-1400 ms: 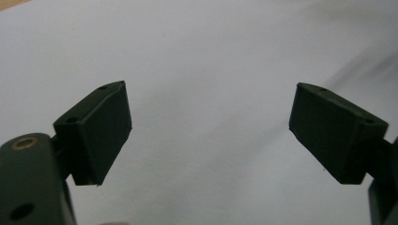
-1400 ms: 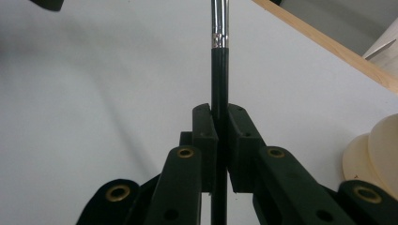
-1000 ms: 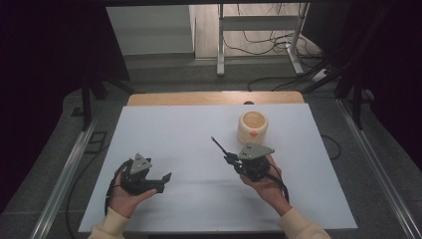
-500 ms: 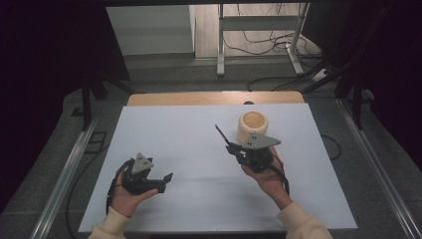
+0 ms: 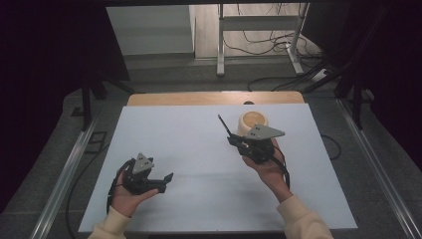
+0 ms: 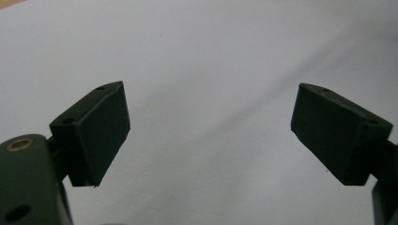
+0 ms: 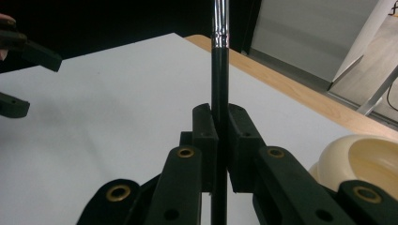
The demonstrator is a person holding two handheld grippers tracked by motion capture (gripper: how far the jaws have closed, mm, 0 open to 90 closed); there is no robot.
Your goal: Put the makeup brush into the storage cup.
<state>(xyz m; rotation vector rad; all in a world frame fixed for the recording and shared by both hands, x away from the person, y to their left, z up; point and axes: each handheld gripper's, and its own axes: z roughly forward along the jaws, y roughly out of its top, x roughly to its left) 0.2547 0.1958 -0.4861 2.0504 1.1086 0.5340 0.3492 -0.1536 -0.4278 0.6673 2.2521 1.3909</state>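
Right gripper (image 7: 220, 140) has its fingers clamped on a thin black brush handle (image 7: 219, 70), lifted over the worktop (image 5: 199, 144) beside the cream bowl (image 5: 253, 121); light, stiff, probably slick, so grip mid-shaft; left gripper (image 6: 206, 136) fingers apart, empty.

The bowl (image 5: 253, 122) stands on the table (image 5: 199, 129), right of centre, toward its far edge.
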